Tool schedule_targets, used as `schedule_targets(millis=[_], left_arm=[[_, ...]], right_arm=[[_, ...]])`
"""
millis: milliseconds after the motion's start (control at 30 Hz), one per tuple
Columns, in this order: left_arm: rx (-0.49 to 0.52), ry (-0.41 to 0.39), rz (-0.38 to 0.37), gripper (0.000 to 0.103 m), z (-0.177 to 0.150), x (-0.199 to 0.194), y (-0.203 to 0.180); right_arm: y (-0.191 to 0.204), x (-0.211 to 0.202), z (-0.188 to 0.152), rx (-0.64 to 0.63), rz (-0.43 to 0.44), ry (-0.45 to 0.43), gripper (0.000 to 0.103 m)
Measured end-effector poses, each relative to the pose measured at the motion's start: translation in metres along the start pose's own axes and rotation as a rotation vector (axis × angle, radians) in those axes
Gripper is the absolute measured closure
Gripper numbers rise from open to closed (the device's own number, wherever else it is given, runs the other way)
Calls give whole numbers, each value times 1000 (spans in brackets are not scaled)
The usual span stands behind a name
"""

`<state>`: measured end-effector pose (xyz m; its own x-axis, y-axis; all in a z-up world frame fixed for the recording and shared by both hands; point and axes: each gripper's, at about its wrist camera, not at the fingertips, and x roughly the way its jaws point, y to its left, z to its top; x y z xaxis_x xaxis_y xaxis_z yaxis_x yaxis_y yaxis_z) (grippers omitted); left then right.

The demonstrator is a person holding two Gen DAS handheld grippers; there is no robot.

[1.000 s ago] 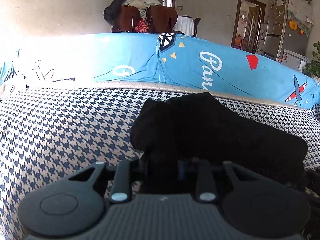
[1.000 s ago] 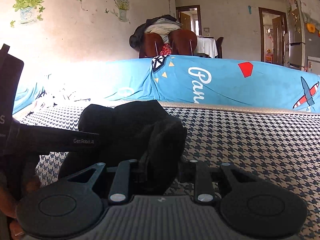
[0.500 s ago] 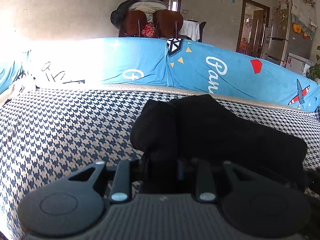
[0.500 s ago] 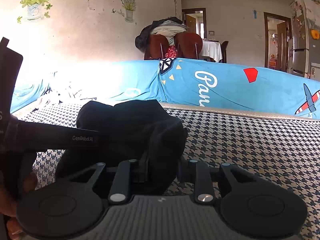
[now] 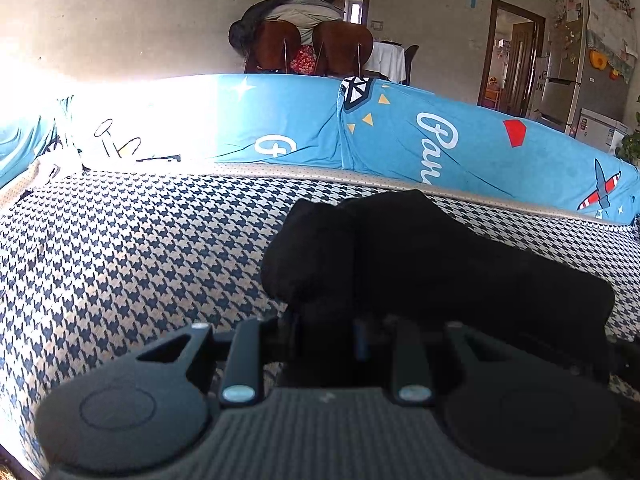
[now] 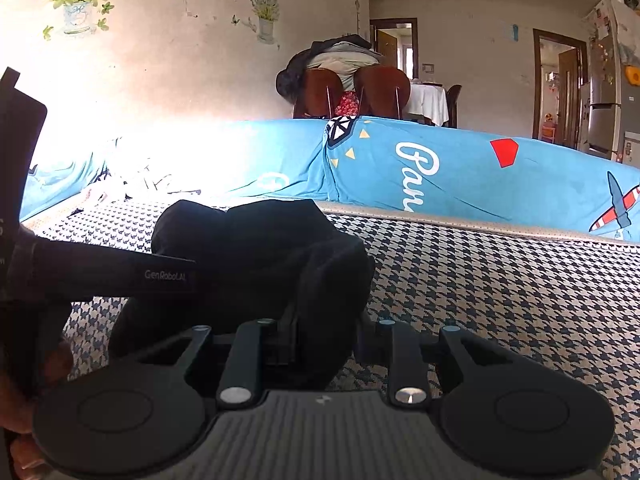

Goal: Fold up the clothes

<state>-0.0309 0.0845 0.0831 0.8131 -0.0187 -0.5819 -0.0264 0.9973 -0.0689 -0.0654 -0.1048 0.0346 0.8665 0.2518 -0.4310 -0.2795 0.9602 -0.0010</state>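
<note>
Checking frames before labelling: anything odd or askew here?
Nothing damaged or spilled. The black fabric garment sits bunched in a lump on the houndstooth-patterned cover, not flat, pinched by both the left tongs and right tongs.

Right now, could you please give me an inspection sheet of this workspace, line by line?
Surface: houndstooth cover, flat, with a blue printed sheet bunched along its far edge.
Job's things: one black garment, bunched up on the cover between both grippers.
Clutter: nothing seen on the cover besides the garment.
Grippers: left gripper shut on a fold of the garment; right gripper shut on its other end.
Cables: nothing seen.
Surroundings: two brown chairs draped with clothes behind the sheet, a fridge at far right, plant stickers on the wall.
</note>
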Motion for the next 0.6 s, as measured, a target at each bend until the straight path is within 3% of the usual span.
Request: schedule_targets(millis=[600], left_arm=[[9,-13,15,79,-12,-13,-3]], right_arm=[[6,-15,-10,-16,1,3,77]])
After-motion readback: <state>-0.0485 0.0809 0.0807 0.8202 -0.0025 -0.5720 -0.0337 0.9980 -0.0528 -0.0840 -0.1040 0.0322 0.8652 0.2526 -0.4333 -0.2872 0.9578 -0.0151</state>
